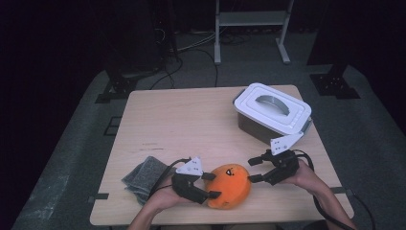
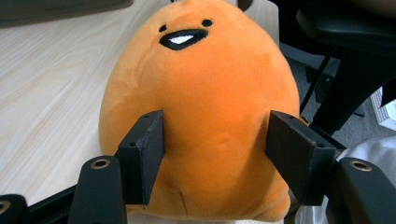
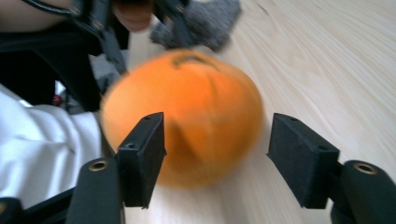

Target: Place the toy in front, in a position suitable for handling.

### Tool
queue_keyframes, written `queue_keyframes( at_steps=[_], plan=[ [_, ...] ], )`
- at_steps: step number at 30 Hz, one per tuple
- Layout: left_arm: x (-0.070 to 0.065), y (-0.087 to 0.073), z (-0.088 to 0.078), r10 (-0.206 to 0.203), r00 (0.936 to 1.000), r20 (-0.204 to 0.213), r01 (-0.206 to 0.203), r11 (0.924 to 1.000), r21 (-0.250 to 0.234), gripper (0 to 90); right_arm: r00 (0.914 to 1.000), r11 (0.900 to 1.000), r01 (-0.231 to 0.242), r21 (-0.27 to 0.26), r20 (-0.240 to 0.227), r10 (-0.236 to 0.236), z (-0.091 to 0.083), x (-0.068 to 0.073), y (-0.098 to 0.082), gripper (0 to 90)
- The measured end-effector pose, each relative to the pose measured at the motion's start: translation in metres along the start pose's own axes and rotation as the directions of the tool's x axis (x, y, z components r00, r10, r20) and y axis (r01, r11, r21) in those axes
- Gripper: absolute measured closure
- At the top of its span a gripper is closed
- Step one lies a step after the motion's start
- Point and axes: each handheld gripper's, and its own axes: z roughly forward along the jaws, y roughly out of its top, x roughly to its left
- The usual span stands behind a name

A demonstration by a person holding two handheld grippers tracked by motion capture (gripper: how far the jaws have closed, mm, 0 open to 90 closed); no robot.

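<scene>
The plush [image 1: 231, 186] is lain on the surface [image 1: 182, 124], gripped by the left tongs [image 1: 211, 186]. The right tongs [image 1: 253, 169] are held open just beside it.

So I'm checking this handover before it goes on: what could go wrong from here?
1. The left hand-held gripper pinches only soft plush on the toy, so it could slip out.
2. The toy lies near the table front edge and could roll off.
3. The right hand-held gripper is open beside it and may knock it.
</scene>
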Motion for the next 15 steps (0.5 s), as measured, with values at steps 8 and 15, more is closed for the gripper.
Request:
queue_keyframes(
  at_steps=[8,15],
  plan=[
    [0.001,0.001,0.001,0.020,0.9998,-0.009,-0.020,0.9997,0.016,35.3,0.9991,0.998,0.032,0.063,-0.029,-0.030,0.019,0.007,0.006,37.7],
    [0.006,-0.003,0.004,-0.006,1.0000,-0.008,0.006,1.0000,0.005,26.6,0.9986,0.993,0.053,0.102,-0.005,-0.052,0.019,0.011,-0.004,47.8]
  ],
)
